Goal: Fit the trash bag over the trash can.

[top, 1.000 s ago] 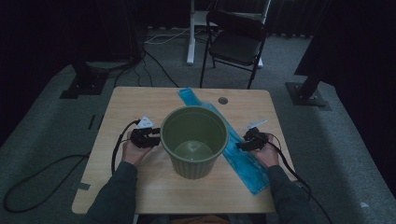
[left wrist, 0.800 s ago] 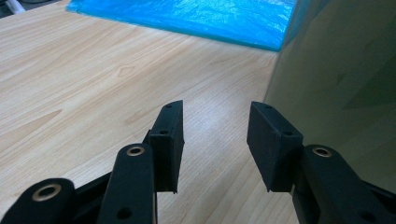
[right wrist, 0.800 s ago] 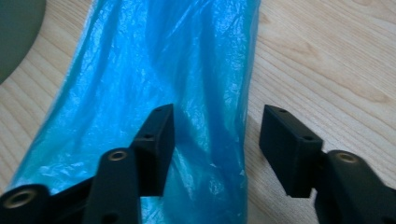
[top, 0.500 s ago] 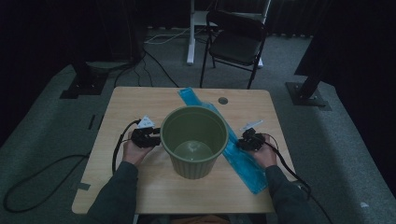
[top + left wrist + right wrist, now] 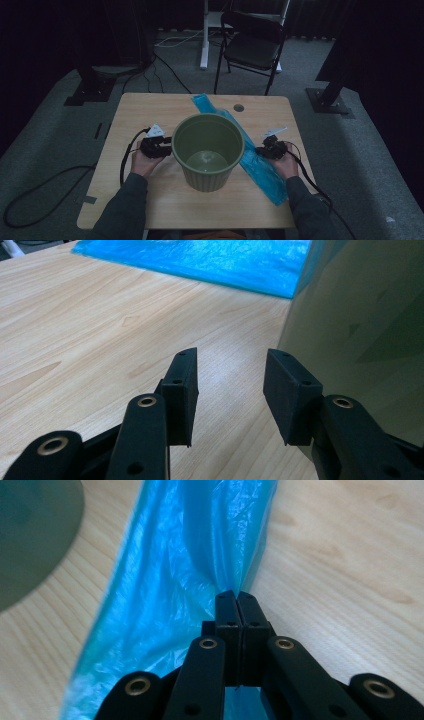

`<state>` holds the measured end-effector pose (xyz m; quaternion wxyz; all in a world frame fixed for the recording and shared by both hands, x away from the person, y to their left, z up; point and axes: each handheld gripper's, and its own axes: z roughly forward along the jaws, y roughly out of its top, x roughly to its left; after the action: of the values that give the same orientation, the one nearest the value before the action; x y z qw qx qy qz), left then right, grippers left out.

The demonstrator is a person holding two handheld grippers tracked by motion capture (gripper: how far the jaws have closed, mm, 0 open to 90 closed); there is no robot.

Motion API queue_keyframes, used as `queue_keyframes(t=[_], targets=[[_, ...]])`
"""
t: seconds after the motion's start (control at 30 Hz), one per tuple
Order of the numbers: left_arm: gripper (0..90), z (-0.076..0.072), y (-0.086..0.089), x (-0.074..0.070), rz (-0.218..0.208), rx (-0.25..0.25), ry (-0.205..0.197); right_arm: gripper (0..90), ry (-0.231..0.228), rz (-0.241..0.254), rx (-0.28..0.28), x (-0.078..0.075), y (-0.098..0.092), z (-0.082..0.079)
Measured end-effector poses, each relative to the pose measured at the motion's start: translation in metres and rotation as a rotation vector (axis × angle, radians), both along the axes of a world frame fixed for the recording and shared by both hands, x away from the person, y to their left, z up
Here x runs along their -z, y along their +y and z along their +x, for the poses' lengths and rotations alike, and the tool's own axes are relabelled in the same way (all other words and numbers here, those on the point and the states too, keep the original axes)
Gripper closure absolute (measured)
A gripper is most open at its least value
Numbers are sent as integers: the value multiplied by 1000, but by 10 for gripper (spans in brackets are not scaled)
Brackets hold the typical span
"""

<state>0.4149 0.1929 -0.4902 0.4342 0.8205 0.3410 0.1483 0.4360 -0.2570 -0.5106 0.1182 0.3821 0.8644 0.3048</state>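
Plastic is bunching in your right hand-held gripper (image 5: pixel 235 600), just clamped on the blue bag's (image 5: pixel 180 580) edge, its length lying ahead beside the green bin (image 5: pixel 207 150), while your left hand-held gripper (image 5: pixel 230 390) is gaping empty.

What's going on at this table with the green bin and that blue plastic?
A person sits at a wooden table with a two-jaw gripper in each hand. The right gripper has just closed its jaws and now pinches the edge of a flat blue plastic bag, which lies across the table beside a green bin. The left gripper rests open next to the bin's wall, with nothing between its jaws. The bin stands upright with no bag in it yet.
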Motion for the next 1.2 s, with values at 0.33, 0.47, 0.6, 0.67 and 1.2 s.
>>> queue_keyframes(t=[0.33,0.47,0.6,0.67,1.2], targets=[[571,0,1,-1,-3,8,4,900,-42,87,31,-19,-14,-4],[571,0,0,-1,-2,13,6,900,-59,93,27,-27,-16,-4],[571,0,0,-1,-2,13,7,900,-85,105,22,-36,-17,-6],[571,0,0,-1,-2,13,8,900,-96,116,20,-41,-18,-6],[566,0,0,-3,-13,14,1,900,-176,137,-2,-89,-23,-5]])
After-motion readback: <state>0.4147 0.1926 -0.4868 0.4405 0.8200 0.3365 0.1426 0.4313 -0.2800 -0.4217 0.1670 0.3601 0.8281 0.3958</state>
